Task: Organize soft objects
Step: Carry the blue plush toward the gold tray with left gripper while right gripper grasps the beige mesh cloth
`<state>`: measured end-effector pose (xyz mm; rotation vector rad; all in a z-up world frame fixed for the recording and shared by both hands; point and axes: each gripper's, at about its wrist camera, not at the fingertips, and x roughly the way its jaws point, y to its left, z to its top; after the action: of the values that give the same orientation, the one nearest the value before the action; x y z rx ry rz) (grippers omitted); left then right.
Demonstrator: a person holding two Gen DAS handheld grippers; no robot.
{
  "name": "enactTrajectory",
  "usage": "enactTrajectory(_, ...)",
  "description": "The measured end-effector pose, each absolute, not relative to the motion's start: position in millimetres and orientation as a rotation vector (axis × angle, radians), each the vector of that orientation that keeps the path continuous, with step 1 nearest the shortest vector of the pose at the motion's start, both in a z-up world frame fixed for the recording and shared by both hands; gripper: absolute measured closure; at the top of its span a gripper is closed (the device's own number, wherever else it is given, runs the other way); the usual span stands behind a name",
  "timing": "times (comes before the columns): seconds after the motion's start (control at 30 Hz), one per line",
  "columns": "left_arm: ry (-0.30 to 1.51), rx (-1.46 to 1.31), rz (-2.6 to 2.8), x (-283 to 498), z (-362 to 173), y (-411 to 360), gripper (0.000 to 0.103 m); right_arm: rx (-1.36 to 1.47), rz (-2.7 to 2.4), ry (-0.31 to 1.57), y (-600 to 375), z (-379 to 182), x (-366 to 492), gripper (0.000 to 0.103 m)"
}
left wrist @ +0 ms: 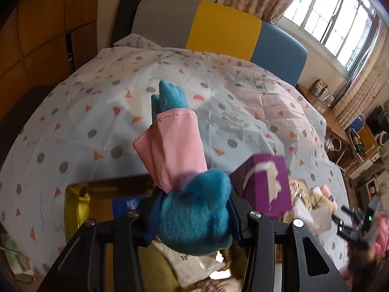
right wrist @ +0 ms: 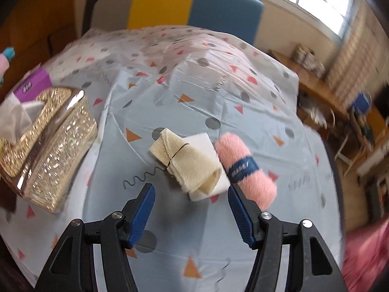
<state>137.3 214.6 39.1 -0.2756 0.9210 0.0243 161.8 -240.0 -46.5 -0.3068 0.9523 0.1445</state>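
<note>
While the left gripper (left wrist: 192, 219) clamps a plush toy (left wrist: 184, 170), the right gripper (right wrist: 192, 204) gapes.

both views low over bed (right wrist: 194, 92)

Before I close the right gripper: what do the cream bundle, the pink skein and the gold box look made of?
Cream bundle: woven cloth, matte, with frayed edges, tied by a dark thread. Pink skein: fuzzy yarn, soft nap, with a dark blue band around its middle. Gold box: hard and shiny, faceted glints; plastic or metal, can't tell.
</note>
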Motion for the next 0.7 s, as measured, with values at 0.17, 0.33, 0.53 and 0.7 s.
enactTrajectory(0.17,0.931,-0.311,0.023,103,18,226,0.056,-0.544,0.244,1.002,-212,-52,193,0.034)
enactTrajectory(0.33,0.946,-0.355,0.037,81,3,237,0.056,-0.767,0.252,1.098,-190,-83,218,0.032)
enactTrajectory(0.53,0.969,-0.382,0.059,62,-12,246,0.055,-0.866,0.2,1.164,-191,-117,234,0.049)
enactTrajectory(0.7,0.991,-0.422,0.071,48,-29,254,0.055,-0.741,0.18,1.116,-200,-108,229,0.06)
